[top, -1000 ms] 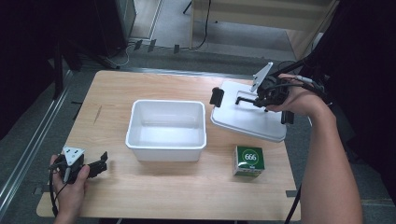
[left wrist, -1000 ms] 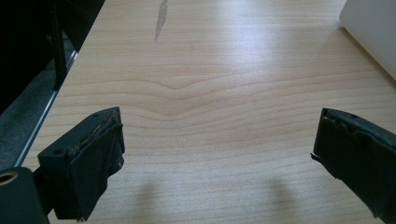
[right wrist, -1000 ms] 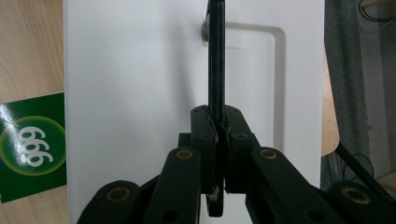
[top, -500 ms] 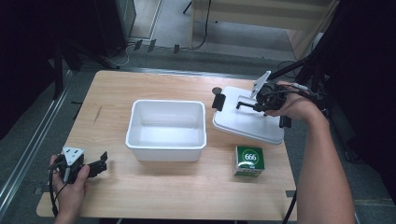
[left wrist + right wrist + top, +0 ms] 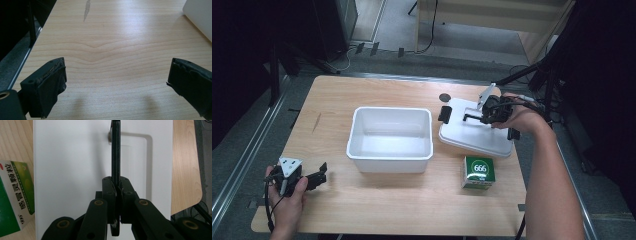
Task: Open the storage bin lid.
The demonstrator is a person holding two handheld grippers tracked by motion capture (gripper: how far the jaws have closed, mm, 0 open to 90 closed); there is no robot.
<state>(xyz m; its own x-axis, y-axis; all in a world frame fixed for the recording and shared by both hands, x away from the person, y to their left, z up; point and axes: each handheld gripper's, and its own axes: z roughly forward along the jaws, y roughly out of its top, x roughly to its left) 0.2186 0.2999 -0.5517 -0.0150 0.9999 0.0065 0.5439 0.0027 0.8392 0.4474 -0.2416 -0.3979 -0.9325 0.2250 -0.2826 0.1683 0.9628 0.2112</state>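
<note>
The right gripper [image 5: 117, 195] has its fingers clenched on the thin black handle [image 5: 115, 152] of the white lid [image 5: 474, 132], which lies flat on the wooden surface [image 5: 377, 95] just right of the white tub [image 5: 390, 139]. The left gripper [image 5: 314, 176], fingers spread and empty, rests near the surface's corner, well left of the tub. A green box [image 5: 478, 172] sits just nearer than the lid. Dark floor with cables lies beyond.

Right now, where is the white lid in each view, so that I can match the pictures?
High view: white lid lies right of the white tub.
Left gripper view: not in it.
Right gripper view: lid behind the right gripper, shut on its handle.
Shared landmark: green box.
</note>
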